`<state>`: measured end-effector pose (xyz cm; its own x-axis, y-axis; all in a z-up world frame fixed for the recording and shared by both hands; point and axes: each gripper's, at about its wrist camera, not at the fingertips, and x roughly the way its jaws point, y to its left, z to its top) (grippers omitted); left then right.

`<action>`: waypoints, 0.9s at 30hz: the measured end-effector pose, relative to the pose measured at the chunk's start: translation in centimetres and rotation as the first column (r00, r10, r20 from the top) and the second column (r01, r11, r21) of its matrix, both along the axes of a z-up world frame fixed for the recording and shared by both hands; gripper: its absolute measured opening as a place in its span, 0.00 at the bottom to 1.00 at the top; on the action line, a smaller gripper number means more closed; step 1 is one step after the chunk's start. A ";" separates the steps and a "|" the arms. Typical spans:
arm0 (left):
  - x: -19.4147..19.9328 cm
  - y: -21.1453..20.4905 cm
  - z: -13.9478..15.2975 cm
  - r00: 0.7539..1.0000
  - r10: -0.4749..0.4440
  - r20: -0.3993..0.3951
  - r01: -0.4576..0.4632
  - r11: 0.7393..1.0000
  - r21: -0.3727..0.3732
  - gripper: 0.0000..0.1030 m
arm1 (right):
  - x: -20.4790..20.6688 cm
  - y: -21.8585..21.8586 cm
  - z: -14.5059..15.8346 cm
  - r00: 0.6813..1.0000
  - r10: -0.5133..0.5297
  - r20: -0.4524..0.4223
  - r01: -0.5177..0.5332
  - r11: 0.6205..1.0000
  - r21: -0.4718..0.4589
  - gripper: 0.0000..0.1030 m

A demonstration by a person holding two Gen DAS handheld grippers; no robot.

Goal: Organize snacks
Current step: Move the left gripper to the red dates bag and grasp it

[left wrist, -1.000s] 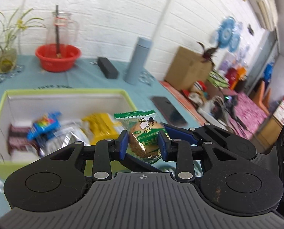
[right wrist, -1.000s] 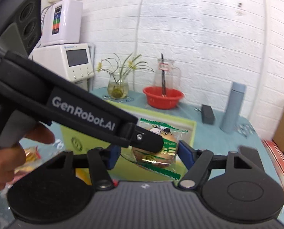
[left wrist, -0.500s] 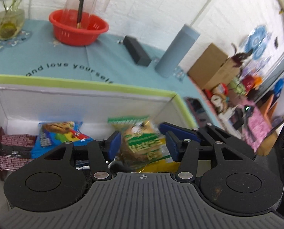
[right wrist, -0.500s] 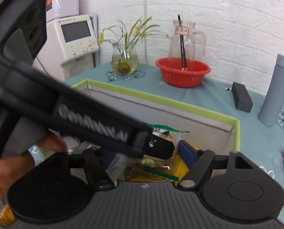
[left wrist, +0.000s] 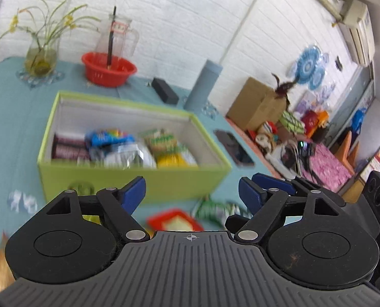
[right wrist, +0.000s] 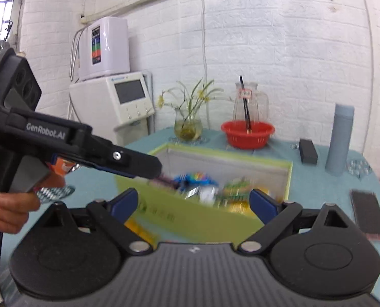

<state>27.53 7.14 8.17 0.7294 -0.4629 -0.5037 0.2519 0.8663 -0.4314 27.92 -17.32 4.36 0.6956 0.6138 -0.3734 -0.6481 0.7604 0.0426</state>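
A lime-green box (left wrist: 128, 179) sits on the teal tablecloth and holds several snack packets, among them the green-and-white snack packet (left wrist: 161, 139), a blue packet (left wrist: 108, 138) and dark bars (left wrist: 67, 148). My left gripper (left wrist: 192, 194) is open and empty, held above and in front of the box. Below it, loose on the cloth, lie a red packet (left wrist: 174, 221) and a green packet (left wrist: 215, 209). My right gripper (right wrist: 193, 203) is open and empty in front of the box (right wrist: 190, 217). The left gripper body (right wrist: 75, 148) crosses the right wrist view.
A red bowl (left wrist: 108, 70), a glass jug, a flower vase (left wrist: 40, 56), a grey bottle (left wrist: 202, 87) and a black case (left wrist: 164, 93) stand behind the box. A phone (left wrist: 233, 148) lies right of it. More packets lie at the left edge (left wrist: 0, 263).
My left gripper let the green-and-white packet drop into the box, opened wide and drew back and up. The right gripper also pulled back from the box.
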 end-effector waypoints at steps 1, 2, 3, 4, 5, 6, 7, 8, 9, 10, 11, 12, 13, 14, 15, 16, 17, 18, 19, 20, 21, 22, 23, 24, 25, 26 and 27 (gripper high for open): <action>-1.3 -0.2 -0.8 1.000 -0.010 -0.017 0.010 1.000 0.014 0.65 | -1.4 -0.5 -0.9 1.000 -0.010 -0.019 0.010 1.000 -0.002 0.91; -2.7 -0.3 -1.6 0.999 -0.014 -0.036 0.015 1.000 0.027 0.65 | -2.8 -0.9 -1.8 0.999 -0.023 -0.044 0.023 1.000 -0.001 0.91; -3.8 -0.4 -2.4 0.998 -0.012 -0.054 0.014 0.999 0.032 0.65 | -4.3 -1.4 -2.7 0.996 -0.035 -0.077 0.036 0.999 0.001 0.91; -4.8 -0.3 -3.1 0.997 -0.008 -0.072 0.010 0.999 0.030 0.65 | -5.3 -1.7 -3.6 0.993 -0.046 -0.108 0.047 0.999 0.005 0.91; -5.8 -0.1 -3.8 0.996 -0.002 -0.088 0.004 1.000 0.016 0.65 | -6.4 -1.9 -4.6 0.988 -0.062 -0.140 0.065 0.998 0.014 0.91; -6.6 0.2 -4.4 0.994 0.004 -0.110 -0.005 1.000 -0.006 0.65 | -7.3 -1.8 -5.3 0.984 -0.072 -0.162 0.076 0.997 0.020 0.91; -7.3 0.6 -5.0 0.992 0.008 -0.129 -0.012 0.999 -0.029 0.64 | -8.2 -1.5 -5.9 0.982 -0.066 -0.178 0.071 0.997 0.020 0.91; -7.9 0.9 -5.5 0.989 0.011 -0.145 -0.019 0.998 -0.054 0.64 | -8.9 -1.0 -6.3 0.981 -0.052 -0.184 0.057 0.998 0.021 0.91; -8.4 1.3 -6.0 0.987 0.013 -0.162 -0.026 0.997 -0.076 0.64 | -9.5 -0.5 -6.5 0.982 -0.035 -0.186 0.040 0.999 0.024 0.91; -8.7 1.5 -6.4 0.983 0.008 -0.185 -0.027 0.995 -0.100 0.63 | -10.1 0.3 -6.5 0.983 0.002 -0.186 0.002 1.000 0.023 0.91; -9.1 1.8 -6.7 0.980 -0.004 -0.201 -0.021 0.992 -0.122 0.62 | -10.5 1.2 -6.5 0.982 0.050 -0.183 -0.048 0.999 0.017 0.91; -9.4 1.9 -6.9 0.978 -0.013 -0.207 -0.015 0.991 -0.134 0.61 | -10.7 2.0 -6.5 0.980 0.091 -0.175 -0.092 0.996 0.004 0.91; -9.6 2.0 -7.0 0.977 -0.014 -0.213 -0.017 0.990 -0.142 0.61 | -10.9 2.9 -6.5 0.979 0.117 -0.165 -0.122 0.992 -0.019 0.91; -9.8 2.1 -7.2 0.976 -0.010 -0.219 -0.023 0.989 -0.146 0.61 | -10.8 3.8 -6.6 0.978 0.135 -0.157 -0.145 0.988 -0.049 0.91; -9.8 2.3 -7.4 0.974 -0.011 -0.227 -0.026 0.987 -0.158 0.61 | -10.8 4.5 -6.8 0.977 0.151 -0.149 -0.163 0.984 -0.075 0.91; -9.8 2.4 -7.6 0.972 -0.017 -0.236 -0.024 0.985 -0.172 0.61 | -10.5 5.1 -7.2 0.976 0.159 -0.151 -0.175 0.980 -0.096 0.91; -9.8 2.4 -7.8 0.970 -0.022 -0.243 -0.023 0.983 -0.184 0.61 | -10.2 5.5 -7.7 0.973 0.154 -0.171 -0.174 0.978 -0.112 0.91; -9.7 2.3 -8.1 0.968 -0.028 -0.250 -0.021 0.981 -0.192 0.61 | -9.8 5.8 -8.1 0.971 0.145 -0.190 -0.169 0.978 -0.119 0.91; -9.5 2.2 -8.2 0.966 -0.032 -0.255 -0.018 0.981 -0.192 0.61 | -9.7 6.0 -8.5 0.969 0.140 -0.205 -0.167 0.978 -0.122 0.91; -9.4 2.1 -8.4 0.965 -0.033 -0.260 -0.017 0.982 -0.187 0.61 | -9.8 6.2 -8.7 0.966 0.138 -0.220 -0.168 0.978 -0.126 0.91; -9.2 2.0 -8.5 0.964 -0.035 -0.263 -0.014 0.983 -0.181 0.61 | -10.1 6.3 -8.8 0.964 0.138 -0.228 -0.169 0.978 -0.121 0.91; -9.1 2.0 -8.7 0.963 -0.037 -0.265 -0.010 0.985 -0.174 0.61 | -10.5 6.3 -8.7 0.962 0.145 -0.230 -0.174 0.979 -0.108 0.91; -8.8 1.9 -8.8 0.962 -0.035 -0.272 -0.010 0.986 -0.165 0.61 | -10.8 6.3 -8.5 0.961 0.154 -0.228 -0.180 0.979 -0.098 0.91; -8.5 1.8 -8.8 0.960 -0.030 -0.278 -0.015 0.988 -0.157 0.61 | -11.0 6.3 -8.4 0.964 0.148 -0.221 -0.174 0.980 -0.101 0.91; -8.2 1.8 -8.8 0.961 -0.025 -0.276 -0.017 0.989 -0.145 0.61 | -11.0 6.4 -8.3 0.968 0.130 -0.212 -0.157 0.981 -0.114 0.91; -7.9 1.6 -8.7 0.963 -0.018 -0.270 -0.018 0.991 -0.130 0.62 | -10.9 6.5 -8.4 0.973 0.109 -0.206 -0.137 0.982 -0.127 0.91; -7.7 1.5 -8.6 0.964 -0.009 -0.265 -0.021 0.993 -0.113 0.63 | -10.6 6.6 -8.4 0.974 0.090 -0.206 -0.120 0.984 -0.133 0.91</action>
